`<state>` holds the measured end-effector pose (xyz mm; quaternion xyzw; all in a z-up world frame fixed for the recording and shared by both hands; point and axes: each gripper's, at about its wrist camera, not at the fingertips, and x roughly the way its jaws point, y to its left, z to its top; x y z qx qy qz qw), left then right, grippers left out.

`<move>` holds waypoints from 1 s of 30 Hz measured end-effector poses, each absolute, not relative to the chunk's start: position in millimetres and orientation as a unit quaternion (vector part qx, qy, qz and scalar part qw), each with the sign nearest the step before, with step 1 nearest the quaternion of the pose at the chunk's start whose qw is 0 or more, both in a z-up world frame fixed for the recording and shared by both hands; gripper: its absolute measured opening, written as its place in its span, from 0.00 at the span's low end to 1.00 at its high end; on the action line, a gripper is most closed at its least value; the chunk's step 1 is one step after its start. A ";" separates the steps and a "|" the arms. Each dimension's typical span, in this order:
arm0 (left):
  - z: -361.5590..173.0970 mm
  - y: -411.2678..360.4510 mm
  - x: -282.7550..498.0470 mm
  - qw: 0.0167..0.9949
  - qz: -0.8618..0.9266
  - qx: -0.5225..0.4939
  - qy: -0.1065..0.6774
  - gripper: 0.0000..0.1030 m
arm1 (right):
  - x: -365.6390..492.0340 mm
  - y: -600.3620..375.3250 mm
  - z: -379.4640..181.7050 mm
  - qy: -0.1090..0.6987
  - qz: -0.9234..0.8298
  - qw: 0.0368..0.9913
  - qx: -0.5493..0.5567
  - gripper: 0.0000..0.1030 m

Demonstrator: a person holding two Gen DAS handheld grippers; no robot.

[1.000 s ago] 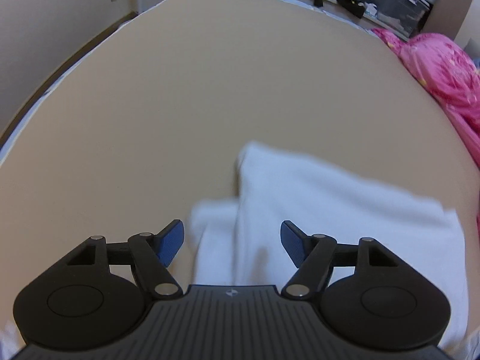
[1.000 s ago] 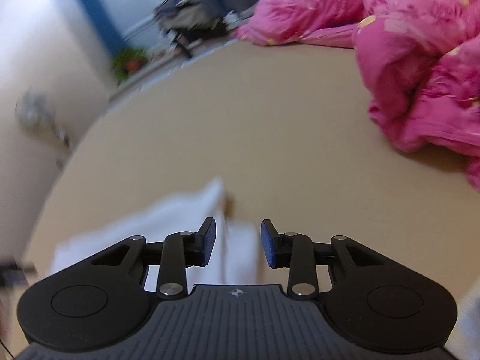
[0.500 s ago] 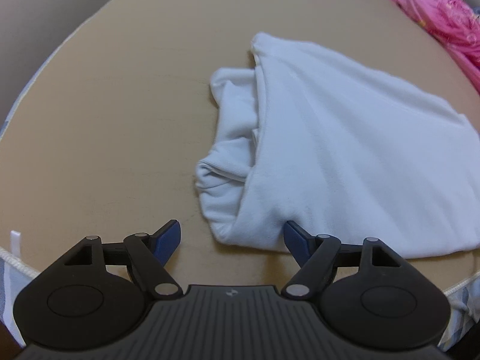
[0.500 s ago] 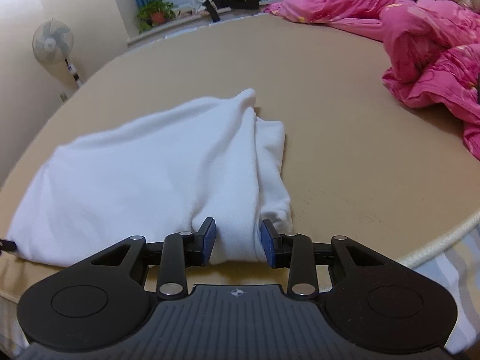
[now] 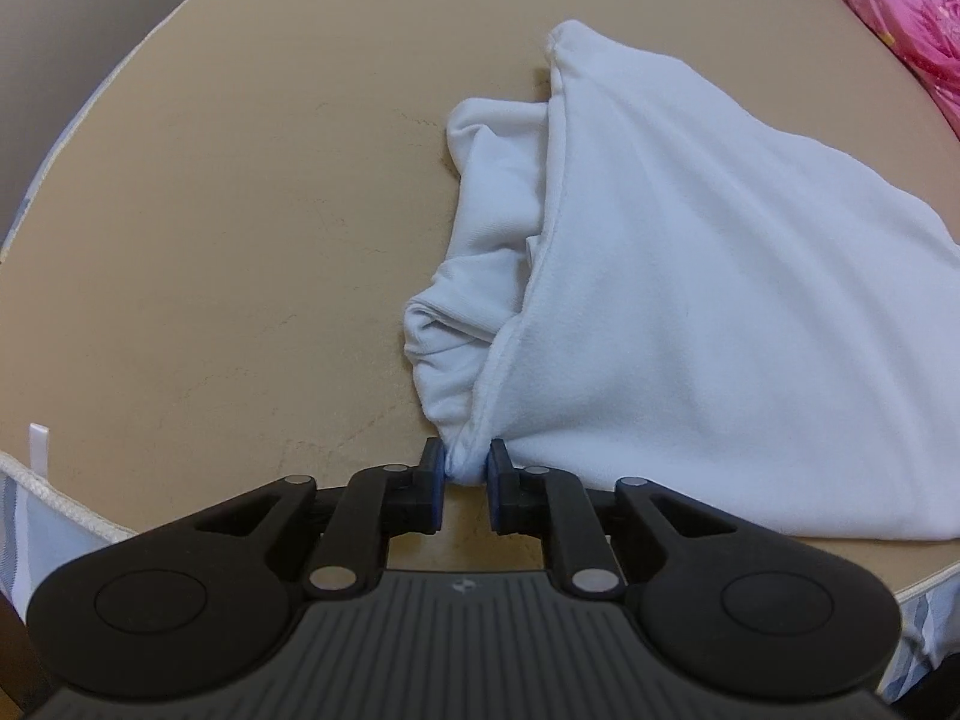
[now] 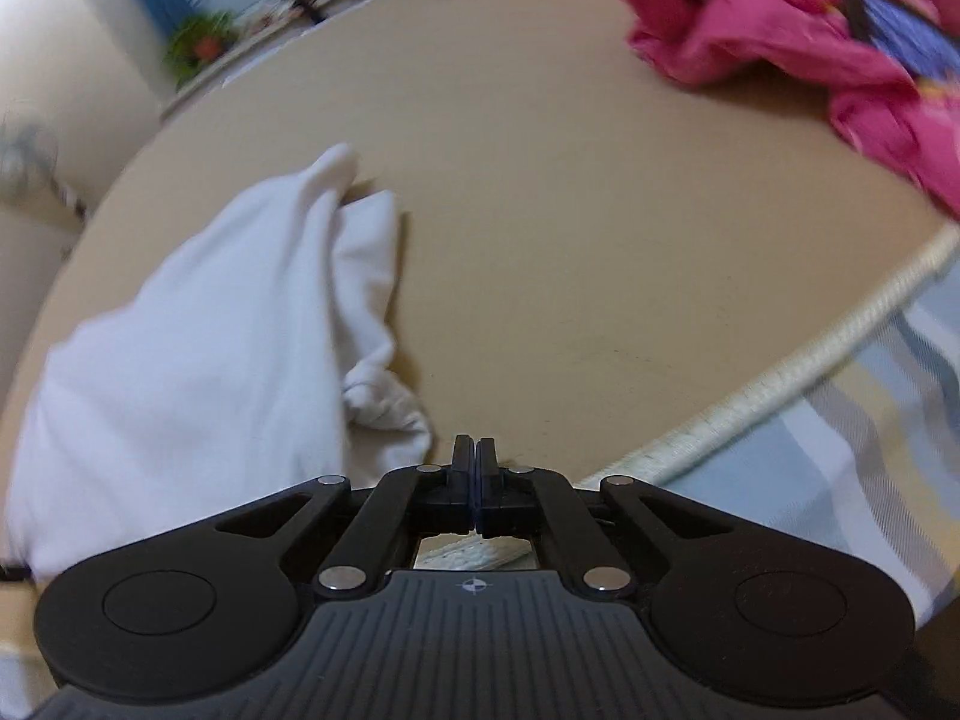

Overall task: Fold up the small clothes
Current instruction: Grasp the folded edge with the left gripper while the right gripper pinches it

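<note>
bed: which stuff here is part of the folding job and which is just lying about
Job:
white garment
left tongs, pinching its corner
right tongs, shut, nothing between them

Lying about:
pink quilt
plant
fan

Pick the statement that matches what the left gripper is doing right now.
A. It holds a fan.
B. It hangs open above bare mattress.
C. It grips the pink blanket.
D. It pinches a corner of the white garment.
D: the left gripper has white garment cloth bunched between its blue pads.

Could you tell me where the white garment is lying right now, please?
The white garment lies on the tan bed surface near its front edge, right of centre in the left wrist view.
</note>
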<state>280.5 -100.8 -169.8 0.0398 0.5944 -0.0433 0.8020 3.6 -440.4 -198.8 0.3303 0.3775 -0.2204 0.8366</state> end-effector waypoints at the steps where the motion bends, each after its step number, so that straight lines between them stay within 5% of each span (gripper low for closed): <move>1: -166.9 -98.3 275.9 0.806 -0.048 0.047 0.588 0.19 | 1.6 -441.8 -193.2 0.364 -0.213 0.842 0.335 0.02; 4: -153.1 -95.7 273.9 0.822 -0.056 0.059 0.563 0.42 | 13.2 -443.3 -174.9 0.339 -0.186 0.864 0.322 0.09; 6: -141.2 -91.8 276.8 0.835 -0.061 0.046 0.545 0.55 | 31.3 -444.8 -163.9 0.332 -0.179 0.876 0.301 0.27; 10: -122.4 -88.6 300.7 0.854 -0.071 0.014 0.516 0.71 | 81.1 -452.3 -161.7 0.340 -0.175 0.884 0.269 0.30; 24: -155.5 -179.6 457.7 0.849 -0.066 0.090 0.517 0.80 | 163.2 -467.2 -188.6 0.375 -0.198 0.870 0.252 0.30; 26: -163.1 -187.3 468.6 0.848 -0.066 0.079 0.519 0.73 | 170.5 -469.5 -192.0 0.378 -0.195 0.869 0.252 0.30; 28: -170.6 -193.6 477.7 0.844 -0.057 0.080 0.528 0.06 | 175.9 -470.5 -191.3 0.375 -0.185 0.873 0.252 0.30; 30: -173.2 -194.9 481.3 0.846 -0.048 0.075 0.526 0.04 | 180.9 -467.5 -188.2 0.367 -0.165 0.882 0.247 0.30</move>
